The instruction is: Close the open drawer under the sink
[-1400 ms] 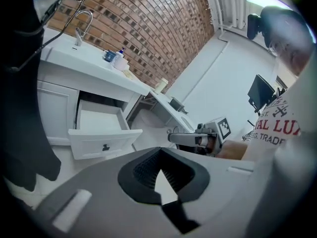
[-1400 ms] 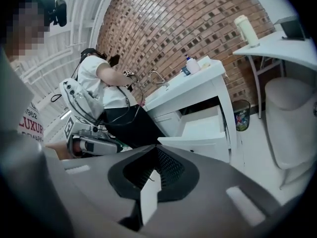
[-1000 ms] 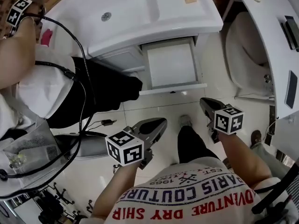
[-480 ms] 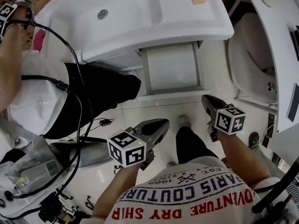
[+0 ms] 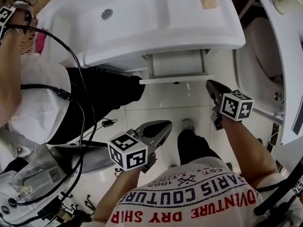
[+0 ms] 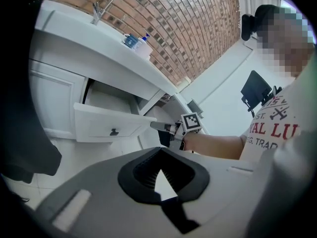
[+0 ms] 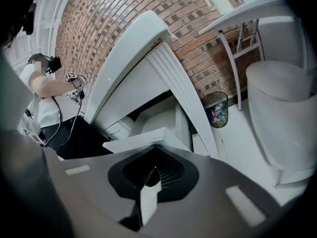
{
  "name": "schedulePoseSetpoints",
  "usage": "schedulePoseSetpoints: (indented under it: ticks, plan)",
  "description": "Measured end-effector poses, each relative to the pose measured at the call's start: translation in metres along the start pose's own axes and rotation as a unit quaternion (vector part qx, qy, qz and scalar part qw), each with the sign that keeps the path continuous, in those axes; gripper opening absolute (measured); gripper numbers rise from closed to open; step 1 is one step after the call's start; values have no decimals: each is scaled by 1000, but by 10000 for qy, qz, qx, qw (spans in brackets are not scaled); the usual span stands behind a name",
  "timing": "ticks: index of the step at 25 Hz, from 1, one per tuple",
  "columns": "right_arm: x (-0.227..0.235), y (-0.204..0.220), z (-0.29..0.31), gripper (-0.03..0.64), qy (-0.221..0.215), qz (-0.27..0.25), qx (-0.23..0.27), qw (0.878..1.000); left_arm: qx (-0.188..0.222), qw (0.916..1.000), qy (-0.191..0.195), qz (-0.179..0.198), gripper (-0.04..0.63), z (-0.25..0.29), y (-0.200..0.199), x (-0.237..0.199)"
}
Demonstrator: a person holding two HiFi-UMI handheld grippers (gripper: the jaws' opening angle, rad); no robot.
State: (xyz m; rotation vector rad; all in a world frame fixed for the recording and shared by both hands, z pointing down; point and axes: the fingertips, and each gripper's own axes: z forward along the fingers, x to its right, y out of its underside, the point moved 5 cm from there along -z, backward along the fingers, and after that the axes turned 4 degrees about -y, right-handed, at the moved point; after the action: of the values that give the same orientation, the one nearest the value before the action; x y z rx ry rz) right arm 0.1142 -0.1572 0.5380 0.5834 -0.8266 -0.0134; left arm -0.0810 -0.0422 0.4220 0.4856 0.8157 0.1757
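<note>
Drawer (image 5: pixel 176 71) further in, mostly hidden under sink (image 5: pixel 137 20); left hand-held gripper (image 5: pixel 165 125) and right hand-held gripper (image 5: pixel 209 83) pressed together.

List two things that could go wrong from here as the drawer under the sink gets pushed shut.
1. The right gripper, fingers together, sits at the right end of the drawer front, well away from the central knob. An off-centre push might skew it and make it jam.
2. A bystander's dark trouser leg stands close beside that front's left corner and could get bumped or pinched.
</note>
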Motion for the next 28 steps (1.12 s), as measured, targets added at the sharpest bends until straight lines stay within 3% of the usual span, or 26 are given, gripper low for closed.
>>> schedulePoseSetpoints:
  ticks: [15, 24, 28]
  plan:
    - [17, -85, 59, 8, 104, -200, 540, 9983, 74, 10000, -55, 12, -17, -5, -8, -10]
    - [21, -93, 63, 9, 215, -339, 553, 9977, 75, 9999, -23, 119, -17, -11, -2, -7]
    - [14, -91, 58, 8, 29, -423, 547, 9976, 159, 9997, 14, 158, -17, -19, 6, -2]
